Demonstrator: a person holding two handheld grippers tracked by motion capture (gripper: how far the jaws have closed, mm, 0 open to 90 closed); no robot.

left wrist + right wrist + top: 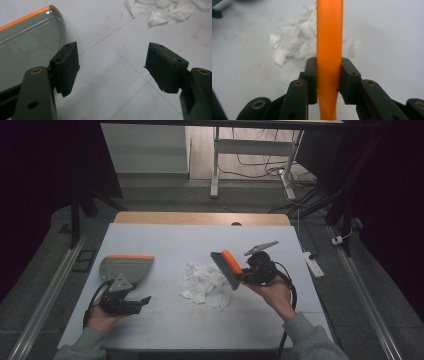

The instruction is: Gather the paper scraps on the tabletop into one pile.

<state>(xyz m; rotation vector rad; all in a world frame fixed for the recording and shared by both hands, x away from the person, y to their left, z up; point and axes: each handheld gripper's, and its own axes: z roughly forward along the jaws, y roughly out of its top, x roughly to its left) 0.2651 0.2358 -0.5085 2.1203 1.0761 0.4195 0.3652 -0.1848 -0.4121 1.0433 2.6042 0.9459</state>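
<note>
Nearest the person, the left gripper (pixel 142 301) rests low on the white tabletop (pixel 165 240), jaws spread wide with nothing between them. Just beyond it lies a grey dustpan (pixel 125 268) with an orange edge. The right gripper (pixel 244 276) clamps the orange handle of a brush (pixel 227 268), held above the crumpled paper scraps (pixel 202 284) mid-table.
</note>
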